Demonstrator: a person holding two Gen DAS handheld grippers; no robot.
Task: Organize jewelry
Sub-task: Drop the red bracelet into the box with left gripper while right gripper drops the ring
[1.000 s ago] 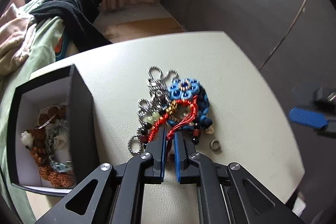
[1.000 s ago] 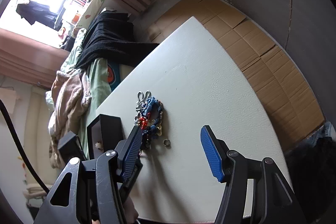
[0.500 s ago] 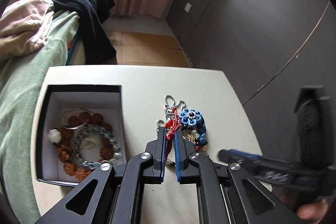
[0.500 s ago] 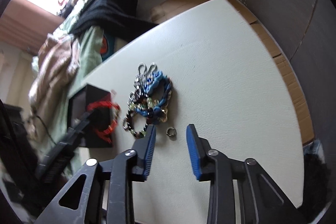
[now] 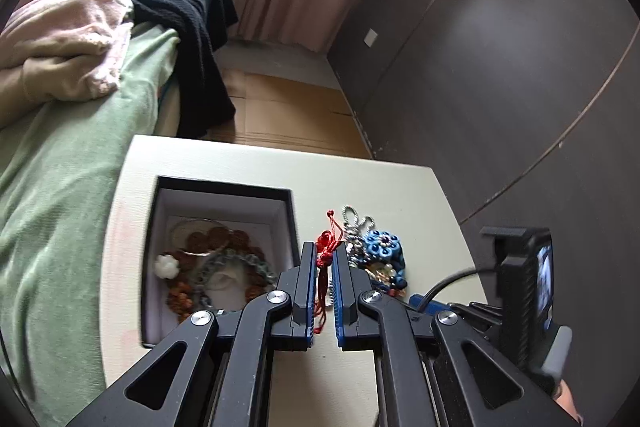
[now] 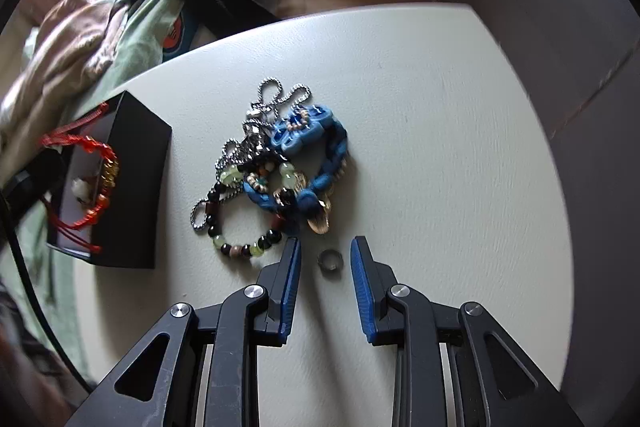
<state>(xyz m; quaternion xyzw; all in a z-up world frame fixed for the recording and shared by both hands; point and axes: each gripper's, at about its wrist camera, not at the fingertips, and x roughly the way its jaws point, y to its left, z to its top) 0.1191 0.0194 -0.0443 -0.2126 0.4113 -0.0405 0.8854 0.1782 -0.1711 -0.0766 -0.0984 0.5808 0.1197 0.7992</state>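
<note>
Two grippers work over a pale desk (image 6: 420,115). The left gripper (image 5: 323,267) has its blue pads drawn narrow onto a red cord bracelet (image 5: 325,259), which hangs pinched between them above the desk, just beside the right wall of an open black box (image 5: 224,187). In the right wrist view the same red cord bracelet (image 6: 92,187) dangles over the box's opening, with amber and orange beads along one side.

The box sits near the desk's left edge. Inside its white lining lie a brown beaded bracelet (image 5: 240,239), a grey-green beaded bracelet (image 5: 236,263) and a white flower piece (image 5: 167,265).

Toward the middle of the desk lies a tangled heap: a blue knotted bracelet (image 6: 316,147) with a flower-shaped front, a silver ball chain (image 6: 276,95) and a bracelet of black and pale green beads (image 6: 240,247), all touching and overlapping.

The right gripper (image 6: 325,259) is spread wide, low over the desk, its fingers on either side of a small metal ring (image 6: 330,260) that lies flat on the surface, apart from both pads and just beside the heap's near edge.
</note>
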